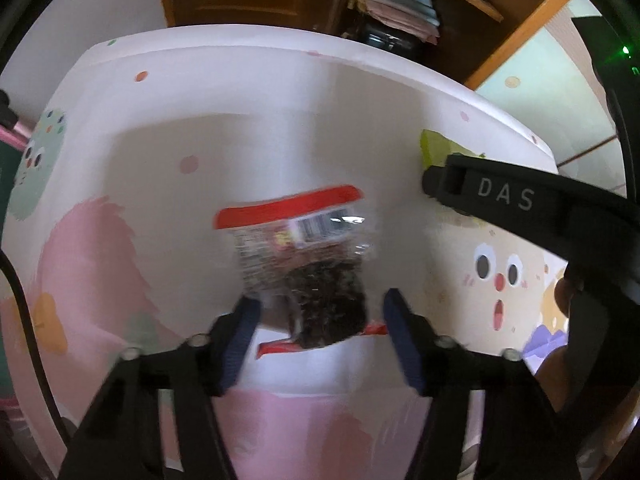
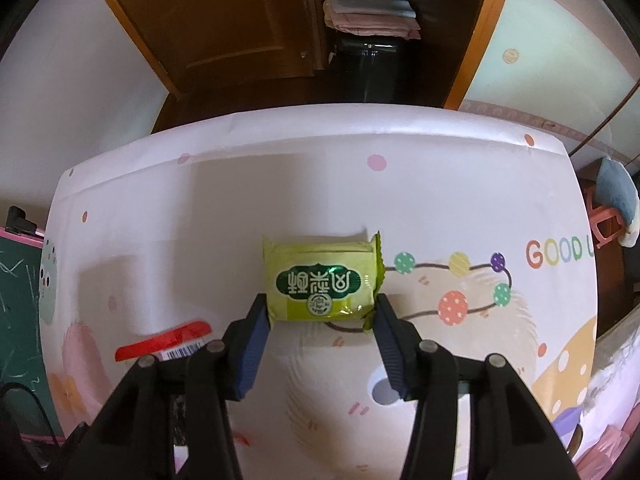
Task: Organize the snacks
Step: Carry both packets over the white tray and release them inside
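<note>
A clear snack packet with red ends and dark contents [image 1: 304, 268] lies on the table [image 1: 248, 148]. My left gripper [image 1: 318, 316] is open, its blue pads either side of the packet's near end, not pinching it. A green snack packet [image 2: 322, 278] lies flat in the right wrist view. My right gripper [image 2: 320, 312] is open with its tips beside the packet's near corners. The red-ended packet shows at the lower left of the right wrist view [image 2: 168, 344]. The green packet's corner [image 1: 436, 150] and the right gripper's body [image 1: 520, 208] show at the right of the left wrist view.
The table carries a white cloth with cartoon prints [image 2: 452, 304]. A wooden cabinet with folded cloths [image 2: 368, 8] stands behind the table. A green chalkboard [image 2: 16, 304] is at the left. A pink stool with a blue cushion [image 2: 614, 208] is at the right.
</note>
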Demonstrator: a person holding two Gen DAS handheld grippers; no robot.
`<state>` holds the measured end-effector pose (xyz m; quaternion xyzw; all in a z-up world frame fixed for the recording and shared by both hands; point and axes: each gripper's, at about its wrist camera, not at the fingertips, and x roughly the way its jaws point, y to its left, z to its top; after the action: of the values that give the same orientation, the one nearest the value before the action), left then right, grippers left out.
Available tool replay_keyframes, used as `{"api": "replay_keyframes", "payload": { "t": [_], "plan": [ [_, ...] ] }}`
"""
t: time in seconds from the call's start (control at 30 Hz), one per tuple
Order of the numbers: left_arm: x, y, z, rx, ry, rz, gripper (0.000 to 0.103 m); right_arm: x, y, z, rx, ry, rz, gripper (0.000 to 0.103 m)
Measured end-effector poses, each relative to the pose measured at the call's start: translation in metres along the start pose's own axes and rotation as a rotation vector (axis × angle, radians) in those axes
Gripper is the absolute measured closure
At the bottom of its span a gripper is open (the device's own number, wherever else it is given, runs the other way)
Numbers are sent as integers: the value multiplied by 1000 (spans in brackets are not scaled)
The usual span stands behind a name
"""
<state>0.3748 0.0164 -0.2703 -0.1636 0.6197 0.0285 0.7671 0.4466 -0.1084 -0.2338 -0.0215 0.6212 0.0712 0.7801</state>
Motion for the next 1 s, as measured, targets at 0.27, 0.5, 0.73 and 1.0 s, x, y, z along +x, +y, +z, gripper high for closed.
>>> {"api": "replay_keyframes", "payload": {
  "t": [0.27, 0.5, 0.73, 1.0],
  "plan": [
    [6, -9, 4, 38, -1, -50, 86, -2, -3, -5, 9, 5, 32, 52],
    [-23, -7, 0, 58, -68, -52, 87, -21, -5, -17, -16, -16, 68, 53],
    [-92, -7, -16, 109, -125, -34, 87, -85, -11, -36, -44, -83, 148, 53],
    [-196, 4, -73, 179, -207, -34, 87, -187, -14, -99, -105, -170, 240, 53]
  ]
}}
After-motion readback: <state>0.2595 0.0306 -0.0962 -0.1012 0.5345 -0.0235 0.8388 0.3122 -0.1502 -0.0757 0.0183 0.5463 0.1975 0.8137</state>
